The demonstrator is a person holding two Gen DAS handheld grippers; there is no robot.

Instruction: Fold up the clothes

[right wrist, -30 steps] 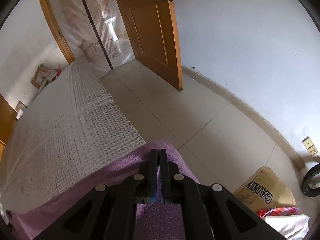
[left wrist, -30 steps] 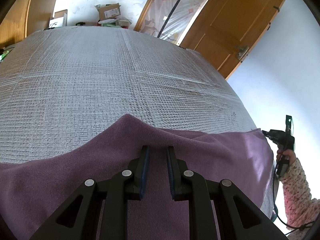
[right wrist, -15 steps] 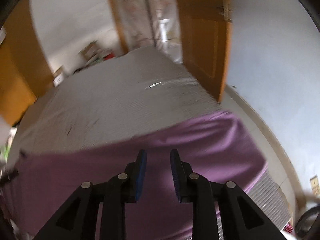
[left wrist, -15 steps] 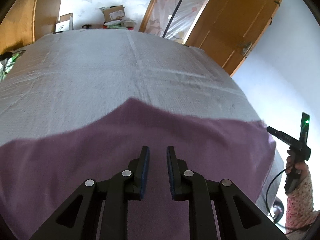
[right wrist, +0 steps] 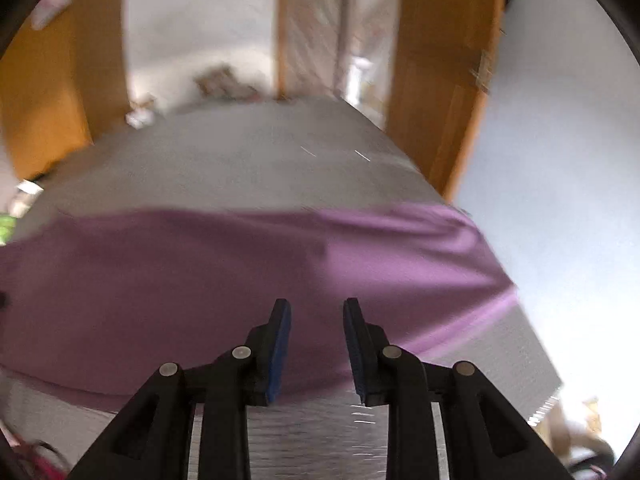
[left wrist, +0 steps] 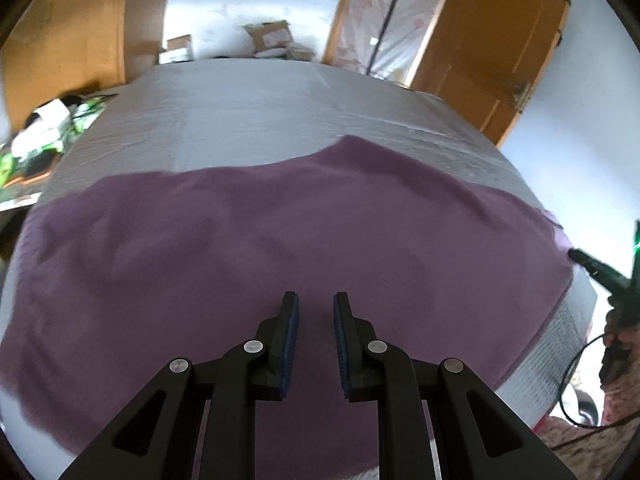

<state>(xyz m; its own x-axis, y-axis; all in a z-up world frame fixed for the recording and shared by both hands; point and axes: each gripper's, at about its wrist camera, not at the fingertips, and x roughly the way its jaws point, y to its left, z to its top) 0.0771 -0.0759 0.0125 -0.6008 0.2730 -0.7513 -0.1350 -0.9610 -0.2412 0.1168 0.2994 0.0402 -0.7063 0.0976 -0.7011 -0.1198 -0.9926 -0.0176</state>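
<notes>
I see the purple garment (left wrist: pixel 280 248) lying spread flat across the near part of the bed (left wrist: pixel 256 112), which has a grey-white woven cover. In my left wrist view the left gripper (left wrist: pixel 316 320) hangs above the cloth with its fingers (left wrist: pixel 289 332) apart, and nothing is between them; the purple fabric lies under and ahead of the tips. At the right edge of this view I see the other gripper in a hand with a patterned sleeve (left wrist: pixel 592 444), just beside the right corner of the garment. In my blurred right wrist view the right gripper (right wrist: pixel 316 320) has its fingers (right wrist: pixel 278 344) opening, with nothing between them; the garment (right wrist: pixel 240 280) lies under them, and its near edge passes just below the tips.
</notes>
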